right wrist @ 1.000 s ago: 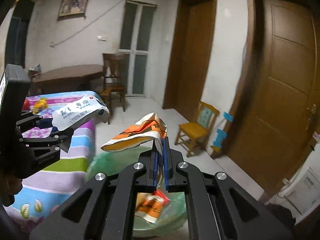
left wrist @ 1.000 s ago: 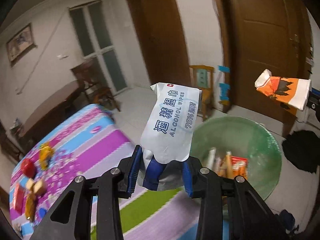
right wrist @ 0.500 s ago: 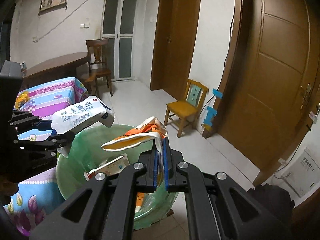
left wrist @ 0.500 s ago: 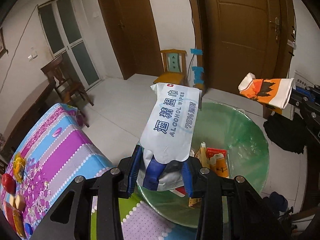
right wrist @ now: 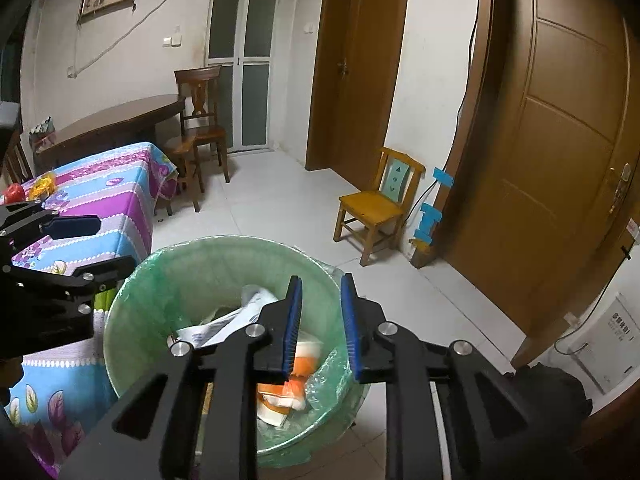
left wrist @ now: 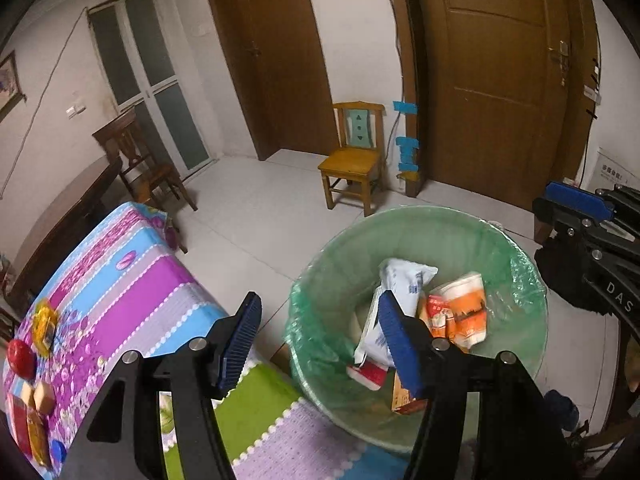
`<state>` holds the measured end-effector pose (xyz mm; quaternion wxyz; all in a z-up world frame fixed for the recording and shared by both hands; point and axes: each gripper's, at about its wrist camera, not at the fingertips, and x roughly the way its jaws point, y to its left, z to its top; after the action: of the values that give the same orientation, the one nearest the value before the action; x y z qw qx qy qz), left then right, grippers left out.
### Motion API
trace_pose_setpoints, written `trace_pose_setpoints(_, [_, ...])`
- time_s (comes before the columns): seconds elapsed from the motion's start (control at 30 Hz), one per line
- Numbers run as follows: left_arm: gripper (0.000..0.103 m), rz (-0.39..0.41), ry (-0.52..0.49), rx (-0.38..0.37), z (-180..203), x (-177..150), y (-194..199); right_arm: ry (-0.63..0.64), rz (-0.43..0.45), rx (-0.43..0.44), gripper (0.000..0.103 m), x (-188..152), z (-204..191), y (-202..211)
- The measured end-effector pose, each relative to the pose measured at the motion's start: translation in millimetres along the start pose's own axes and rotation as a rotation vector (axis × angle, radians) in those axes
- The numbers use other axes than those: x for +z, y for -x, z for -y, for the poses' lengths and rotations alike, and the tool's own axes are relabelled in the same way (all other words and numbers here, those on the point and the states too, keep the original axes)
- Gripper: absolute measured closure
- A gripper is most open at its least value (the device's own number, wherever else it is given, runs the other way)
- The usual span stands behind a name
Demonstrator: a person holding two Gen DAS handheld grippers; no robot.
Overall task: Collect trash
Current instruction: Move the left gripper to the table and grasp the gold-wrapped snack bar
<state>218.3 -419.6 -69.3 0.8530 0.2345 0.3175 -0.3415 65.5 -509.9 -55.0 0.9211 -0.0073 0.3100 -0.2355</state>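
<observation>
The left gripper [left wrist: 316, 344] and right gripper [right wrist: 320, 328] are hanging over the bin [left wrist: 520, 248] at lower centre, jaws just opening, empty; wipes pack [left wrist: 404, 280] and orange wrapper [left wrist: 464, 308] are lying inside

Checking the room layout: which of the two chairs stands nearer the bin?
The small light-wood chair with the teal back panel, by the door; the dark chair stands farther from the bin, at the round table.

White letters "DAS" stand on the black right hand-held gripper [left wrist: 576, 204]; other print is unreadable.
</observation>
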Motion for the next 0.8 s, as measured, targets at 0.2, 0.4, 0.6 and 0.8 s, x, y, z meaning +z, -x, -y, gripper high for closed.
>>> trace_pose_setpoints(0.2, [0.041,0.006,0.033,0.045,-20,-16,16,0.006,0.015,0.028,0.084,3,-14,2])
trace_pose_setpoints(0.4, [0.041,0.015,0.107,0.072,-54,-36,40,0.001,0.069,0.069,0.084,8,-34,16])
trace_pose_setpoints(0.6, [0.040,0.023,0.170,0.116,-91,-65,71,0.038,0.173,0.113,0.084,6,-73,38])
trace_pose_setpoints(0.8, [0.039,0.028,0.267,0.174,-150,-103,111,0.091,0.205,0.216,0.084,15,-123,44])
